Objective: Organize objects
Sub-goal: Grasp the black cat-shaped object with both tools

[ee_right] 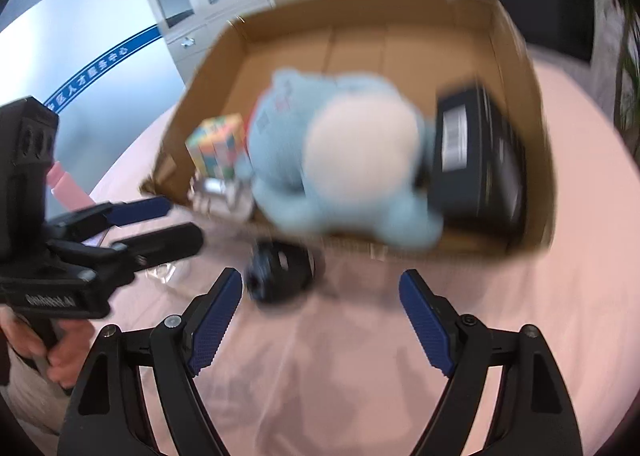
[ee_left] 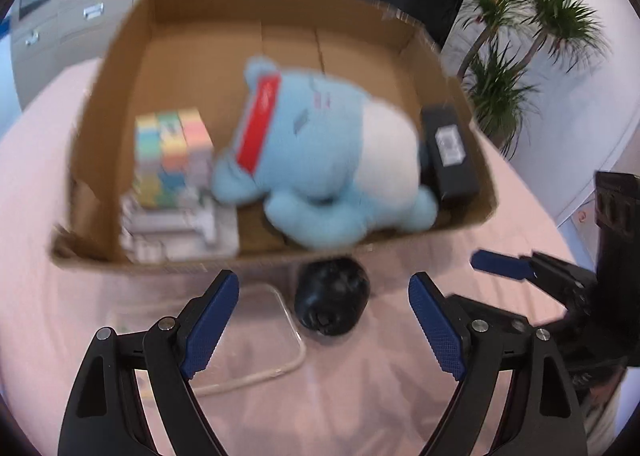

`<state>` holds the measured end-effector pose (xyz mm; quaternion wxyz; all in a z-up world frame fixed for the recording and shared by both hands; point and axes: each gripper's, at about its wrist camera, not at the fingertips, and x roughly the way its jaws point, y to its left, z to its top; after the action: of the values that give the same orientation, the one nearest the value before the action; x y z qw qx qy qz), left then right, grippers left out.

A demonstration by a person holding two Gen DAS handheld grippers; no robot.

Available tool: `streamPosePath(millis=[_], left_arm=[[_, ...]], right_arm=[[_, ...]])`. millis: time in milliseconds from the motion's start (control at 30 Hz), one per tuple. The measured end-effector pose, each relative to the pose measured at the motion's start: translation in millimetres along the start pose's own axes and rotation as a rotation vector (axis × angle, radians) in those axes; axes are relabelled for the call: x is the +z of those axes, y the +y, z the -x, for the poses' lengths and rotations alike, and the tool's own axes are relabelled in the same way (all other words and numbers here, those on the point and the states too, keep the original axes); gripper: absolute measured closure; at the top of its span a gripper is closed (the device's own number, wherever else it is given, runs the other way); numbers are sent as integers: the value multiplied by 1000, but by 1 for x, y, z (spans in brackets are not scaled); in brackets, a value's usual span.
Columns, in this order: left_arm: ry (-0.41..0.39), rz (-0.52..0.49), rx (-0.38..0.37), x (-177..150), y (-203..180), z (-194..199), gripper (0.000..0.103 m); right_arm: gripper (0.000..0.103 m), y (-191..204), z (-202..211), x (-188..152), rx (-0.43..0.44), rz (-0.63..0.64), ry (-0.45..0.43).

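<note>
Hovering both tongs, left (ee_left: 324, 320) and right (ee_right: 320, 320), spread apart, empty, above pink counter (ee_left: 360, 396). Cardboard box (ee_left: 100, 183) already holds blue plush toy (ee_left: 320, 159), pastel puzzle cube (ee_left: 172, 151), black device (ee_left: 450, 151). Outside, by my reckoning still mine to pack: black round object (ee_left: 332, 300) touching box front, clear tray (ee_left: 288, 316) beside it. Office room: grey cabinets, potted palm (ee_left: 520, 35).

Left gripper (ee_left: 324, 322) jaws spread wide over pink tablecloth (ee_left: 360, 396), nothing between the pads. Just ahead: black round object (ee_left: 331, 303) on the cloth against the near wall of the cardboard box (ee_left: 120, 67), clear lid (ee_left: 276, 336) beside it. Box holds blue plush toy (ee_left: 320, 159) at centre, pastel cube (ee_left: 172, 155) left, black case (ee_left: 450, 151) right; right gripper (ee_left: 500, 266) enters at right edge.
</note>
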<state>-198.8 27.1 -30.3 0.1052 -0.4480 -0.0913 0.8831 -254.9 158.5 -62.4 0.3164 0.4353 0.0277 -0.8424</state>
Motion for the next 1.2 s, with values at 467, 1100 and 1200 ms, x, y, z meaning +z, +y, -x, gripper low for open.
streamPosePath(millis=[467,1100,1200], left_arm=[[106,-277,45,-25,-66,-53,46],[271,-304,-386,-117,-105,9,46],[272,-294,-394,-123,-112,0,46]], right_arm=[[23,-31,48,-82,-54,-117,24],[42,33,39,-147,-97,122,115],[42,35,38,-148,-97,124,120]])
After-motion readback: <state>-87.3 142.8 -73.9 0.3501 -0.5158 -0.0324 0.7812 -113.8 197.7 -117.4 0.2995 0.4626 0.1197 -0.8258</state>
